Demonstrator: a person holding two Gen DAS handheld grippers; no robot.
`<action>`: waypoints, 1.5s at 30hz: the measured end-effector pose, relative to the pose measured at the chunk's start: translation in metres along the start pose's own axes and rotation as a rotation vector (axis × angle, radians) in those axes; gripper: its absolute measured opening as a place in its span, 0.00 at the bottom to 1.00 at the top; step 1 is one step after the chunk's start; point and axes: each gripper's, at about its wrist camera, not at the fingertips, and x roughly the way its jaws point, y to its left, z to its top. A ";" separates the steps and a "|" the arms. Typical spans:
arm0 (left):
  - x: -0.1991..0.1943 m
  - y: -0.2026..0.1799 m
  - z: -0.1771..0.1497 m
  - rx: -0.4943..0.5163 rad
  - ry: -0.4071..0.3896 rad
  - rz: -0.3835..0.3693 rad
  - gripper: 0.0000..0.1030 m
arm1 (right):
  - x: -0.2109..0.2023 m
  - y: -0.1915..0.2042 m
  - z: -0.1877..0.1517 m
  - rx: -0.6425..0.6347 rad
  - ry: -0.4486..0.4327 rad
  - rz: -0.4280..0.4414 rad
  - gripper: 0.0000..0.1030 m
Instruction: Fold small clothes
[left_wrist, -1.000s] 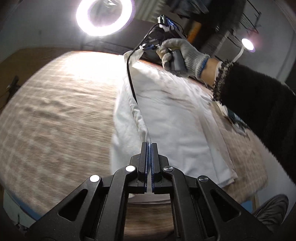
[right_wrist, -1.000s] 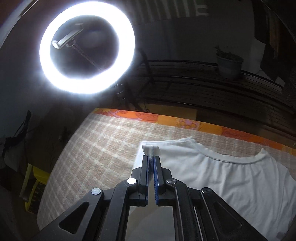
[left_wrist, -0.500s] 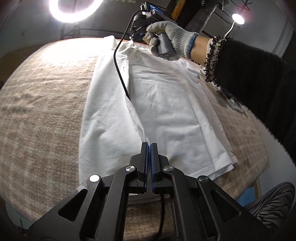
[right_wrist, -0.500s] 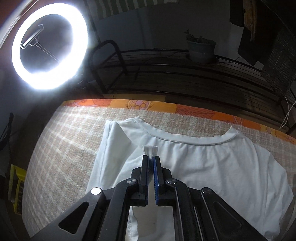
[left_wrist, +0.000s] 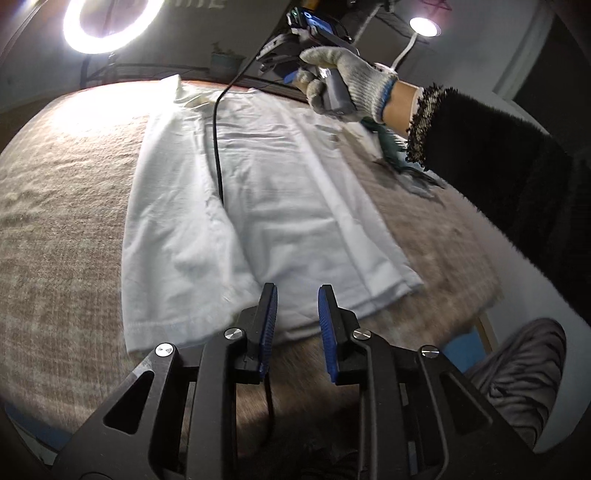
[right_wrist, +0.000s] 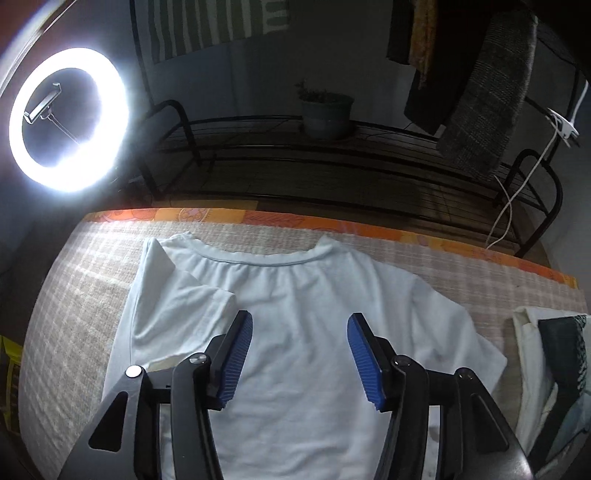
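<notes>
A white T-shirt (left_wrist: 266, 206) lies flat on the checked table cloth (left_wrist: 62, 221), its left side folded over onto the body. In the right wrist view the shirt (right_wrist: 303, 332) shows its neckline at the far edge and the left sleeve folded inward. My left gripper (left_wrist: 295, 295) is open and empty, just above the shirt's hem. My right gripper (right_wrist: 300, 325) is open and empty above the shirt's chest; in the left wrist view it (left_wrist: 280, 62) is held by a gloved hand over the collar end.
A bright ring light (right_wrist: 66, 125) stands beyond the table's far left. A black metal rack (right_wrist: 332, 162) with a plant pot runs behind the table. Folded clothes (right_wrist: 554, 369) lie at the right. A black cable (left_wrist: 218, 147) hangs across the shirt.
Both grippers were shut on the shirt's left edge and carried it over onto the body. Now both have opened and let go, and the folded side lies flat.
</notes>
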 end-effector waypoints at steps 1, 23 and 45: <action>-0.003 -0.002 -0.002 0.011 -0.003 -0.009 0.21 | -0.010 -0.009 -0.004 0.008 -0.010 -0.009 0.54; -0.010 -0.054 0.004 0.147 -0.104 0.045 0.21 | -0.225 -0.175 -0.137 0.134 -0.225 0.052 0.55; 0.147 -0.177 -0.003 0.375 0.166 0.095 0.49 | -0.161 -0.255 -0.174 0.305 -0.092 0.320 0.56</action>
